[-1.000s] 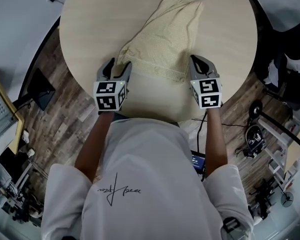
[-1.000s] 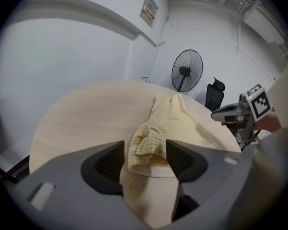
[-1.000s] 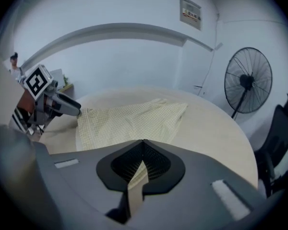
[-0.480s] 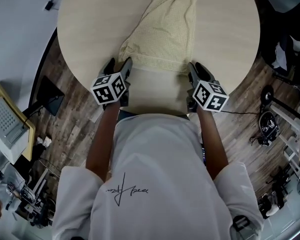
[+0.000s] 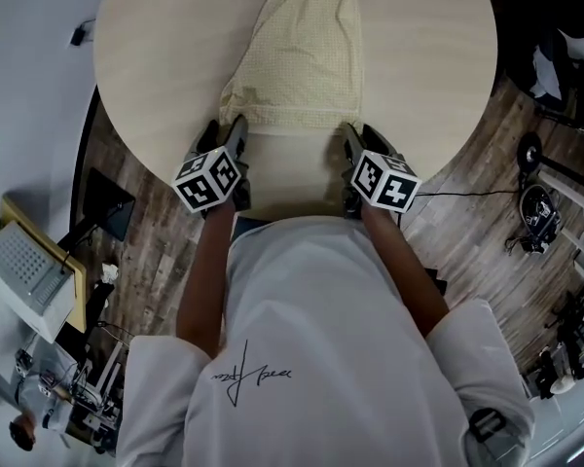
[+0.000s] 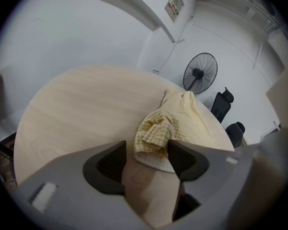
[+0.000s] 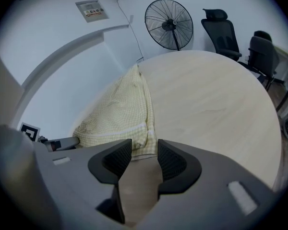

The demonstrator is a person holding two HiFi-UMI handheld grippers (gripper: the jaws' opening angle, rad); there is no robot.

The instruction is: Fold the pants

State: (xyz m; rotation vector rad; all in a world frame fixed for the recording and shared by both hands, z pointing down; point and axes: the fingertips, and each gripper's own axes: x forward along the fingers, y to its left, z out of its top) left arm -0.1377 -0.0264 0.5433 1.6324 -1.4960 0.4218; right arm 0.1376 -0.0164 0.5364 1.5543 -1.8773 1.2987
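Observation:
Pale yellow checked pants [image 5: 302, 52] lie lengthwise on the round wooden table [image 5: 419, 56], with the waistband toward me. My left gripper [image 5: 230, 136] is open at the waistband's left corner. In the left gripper view that bunched corner [image 6: 156, 135] sits right at the left gripper's [image 6: 146, 153] tips, unpinched. My right gripper [image 5: 353, 138] stands at the right corner. Its jaws have just been opening, and only bare table shows between them. In the right gripper view the pants' hem [image 7: 129, 128] lies just beyond the right gripper's [image 7: 145, 151] tips.
Both grippers sit close to the table's near edge [image 5: 292, 207], against my body. A standing fan [image 7: 169, 22] and black office chairs [image 7: 225, 32] stand beyond the far side. Cables and equipment [image 5: 540, 212] lie on the wooden floor at right, a box [image 5: 29, 270] at left.
The pants, slanted before, now lie straight with the waistband nearer the table edge. Both grippers drew back toward me. The right gripper rolled and let go of the waistband corner.

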